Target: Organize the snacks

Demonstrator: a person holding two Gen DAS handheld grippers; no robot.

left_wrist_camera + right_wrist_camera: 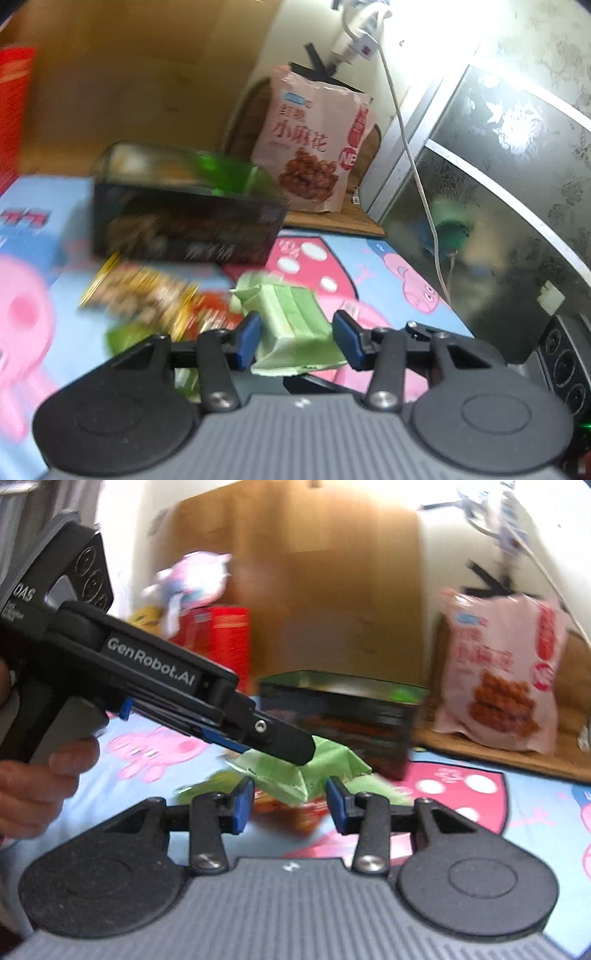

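Our left gripper [295, 338] grasps a pale green paper-wrapped snack packet [291, 321] above the cartoon-pig printed cloth [388, 258]. Our right gripper [290, 805] hangs released, its blue pads apart just before the packet. "GenRobot.AI" reads on the left tool's black body. Behind stand a dark rectangular tin box [343, 716] and a pink pouch [314, 140] printed "小麻花".
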